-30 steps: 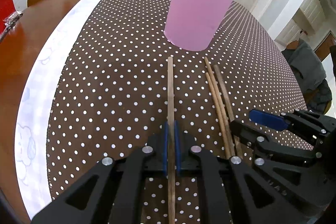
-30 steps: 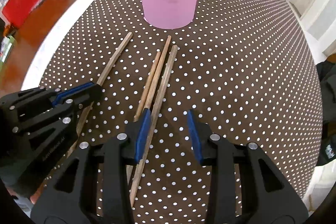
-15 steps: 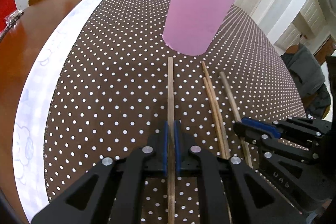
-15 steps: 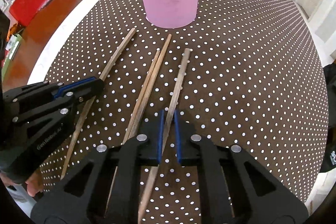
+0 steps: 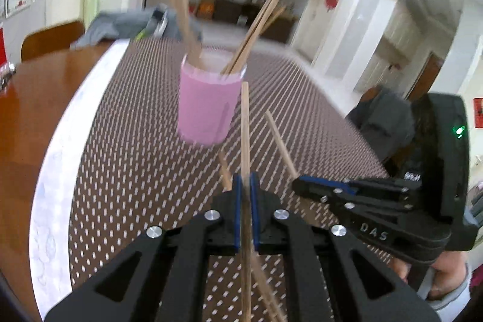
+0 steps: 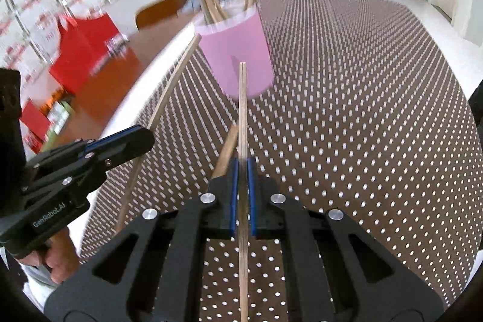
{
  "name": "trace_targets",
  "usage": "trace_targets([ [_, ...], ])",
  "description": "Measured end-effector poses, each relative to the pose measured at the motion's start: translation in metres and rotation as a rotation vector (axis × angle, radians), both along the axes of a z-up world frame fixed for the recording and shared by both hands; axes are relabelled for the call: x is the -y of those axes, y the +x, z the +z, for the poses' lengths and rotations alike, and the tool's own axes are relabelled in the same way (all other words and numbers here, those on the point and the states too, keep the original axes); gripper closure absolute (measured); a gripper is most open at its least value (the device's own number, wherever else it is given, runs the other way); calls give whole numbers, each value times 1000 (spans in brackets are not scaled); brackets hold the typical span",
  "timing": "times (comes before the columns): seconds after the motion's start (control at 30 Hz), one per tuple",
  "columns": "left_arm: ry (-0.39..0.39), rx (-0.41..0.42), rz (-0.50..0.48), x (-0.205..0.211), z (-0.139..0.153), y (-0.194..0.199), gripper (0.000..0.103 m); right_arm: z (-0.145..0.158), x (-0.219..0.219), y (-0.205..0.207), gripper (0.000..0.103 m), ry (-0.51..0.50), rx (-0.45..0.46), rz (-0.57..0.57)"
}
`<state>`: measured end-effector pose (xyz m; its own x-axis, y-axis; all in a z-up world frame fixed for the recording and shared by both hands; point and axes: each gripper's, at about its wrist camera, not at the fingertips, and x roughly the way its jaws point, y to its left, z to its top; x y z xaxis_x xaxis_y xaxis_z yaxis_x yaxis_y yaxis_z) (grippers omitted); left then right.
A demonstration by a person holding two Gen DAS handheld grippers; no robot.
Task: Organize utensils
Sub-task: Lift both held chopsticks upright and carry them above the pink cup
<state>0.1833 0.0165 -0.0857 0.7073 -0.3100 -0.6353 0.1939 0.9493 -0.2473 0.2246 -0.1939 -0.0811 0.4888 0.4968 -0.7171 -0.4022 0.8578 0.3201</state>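
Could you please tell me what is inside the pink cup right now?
Several wooden chopsticks stand in the pink cup, leaning against its rim. Their lower ends and the cup's bottom are hidden by its wall.

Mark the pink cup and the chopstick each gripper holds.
pink cup [image 5: 205,107], left wrist view, front wall.
left gripper's chopstick [image 5: 245,125], left wrist view, shaft above pads.
right gripper's chopstick [image 6: 242,104], right wrist view, shaft above pads.

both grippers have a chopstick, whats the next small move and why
Probably carry the left gripper forward and up over the pink cup, since its jaws are shut on a chopstick whose tip sits below the cup's rim; the right gripper follows with its own.
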Motion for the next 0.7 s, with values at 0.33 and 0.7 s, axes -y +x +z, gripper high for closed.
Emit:
trace_targets([
  [0.33,-29,352,19,13,53,-3,96,66,18,-17,97,164,235,-35],
  [0.7,-95,547,83,4,94,26,96,109,-3,4,97,255,416,-50],
])
